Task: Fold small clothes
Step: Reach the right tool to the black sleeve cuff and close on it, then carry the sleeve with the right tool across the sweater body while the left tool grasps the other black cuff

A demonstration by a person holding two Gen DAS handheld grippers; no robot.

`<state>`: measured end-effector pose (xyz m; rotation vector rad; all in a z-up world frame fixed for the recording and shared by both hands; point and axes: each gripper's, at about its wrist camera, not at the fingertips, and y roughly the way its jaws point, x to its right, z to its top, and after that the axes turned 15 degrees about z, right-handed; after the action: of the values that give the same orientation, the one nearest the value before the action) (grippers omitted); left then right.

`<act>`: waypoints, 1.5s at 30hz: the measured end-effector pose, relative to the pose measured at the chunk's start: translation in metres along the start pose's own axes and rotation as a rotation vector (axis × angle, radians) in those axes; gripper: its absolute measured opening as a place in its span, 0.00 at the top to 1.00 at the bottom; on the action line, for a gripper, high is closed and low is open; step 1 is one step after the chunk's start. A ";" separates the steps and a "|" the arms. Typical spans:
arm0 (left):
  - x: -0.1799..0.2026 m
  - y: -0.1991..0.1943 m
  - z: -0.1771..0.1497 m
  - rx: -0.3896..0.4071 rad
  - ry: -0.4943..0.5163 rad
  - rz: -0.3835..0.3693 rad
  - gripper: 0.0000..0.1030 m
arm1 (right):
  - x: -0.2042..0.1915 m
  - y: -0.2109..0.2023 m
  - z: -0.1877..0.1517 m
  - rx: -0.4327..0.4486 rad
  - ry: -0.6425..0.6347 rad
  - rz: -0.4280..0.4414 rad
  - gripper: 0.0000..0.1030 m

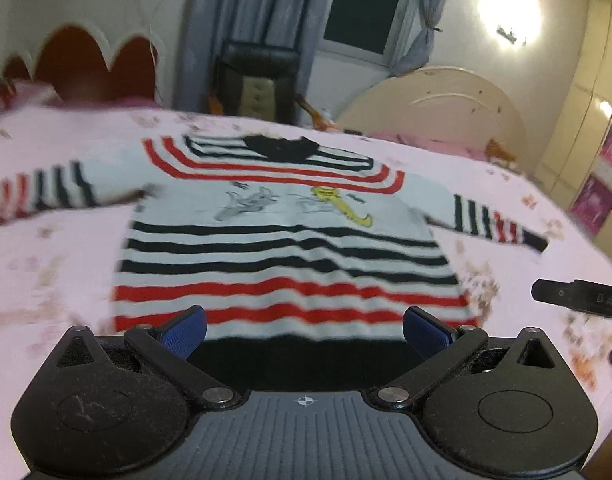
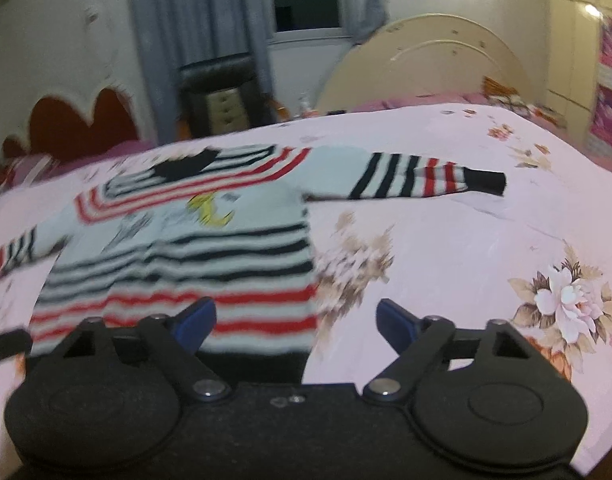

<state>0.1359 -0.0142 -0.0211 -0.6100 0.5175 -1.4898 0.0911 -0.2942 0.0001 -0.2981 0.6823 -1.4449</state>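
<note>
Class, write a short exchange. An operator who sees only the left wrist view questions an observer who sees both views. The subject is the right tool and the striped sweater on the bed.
Operator: Is the right tool open? I can barely see it.
Observer: Yes, it is open and holds nothing.
Operator: Where is it relative to the sweater?
Observer: It straddles the near right corner. One finger is over the striped hem and the other is over the bare bedsheet.
</note>
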 end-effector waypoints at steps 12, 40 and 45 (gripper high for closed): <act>0.011 0.113 0.068 -0.099 -0.006 0.065 0.00 | 0.129 0.067 0.070 0.116 0.265 -0.121 0.67; 0.029 0.187 0.107 -0.140 -0.062 0.350 0.00 | 0.244 0.206 0.127 0.152 0.245 -0.088 0.92; -0.004 0.198 0.110 -0.136 -0.067 0.293 0.00 | 0.137 0.224 0.139 0.135 0.009 0.031 0.92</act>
<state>0.3577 -0.0067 -0.0695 -0.6576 0.6308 -1.1608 0.3513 -0.4268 -0.0547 -0.1749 0.5913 -1.4558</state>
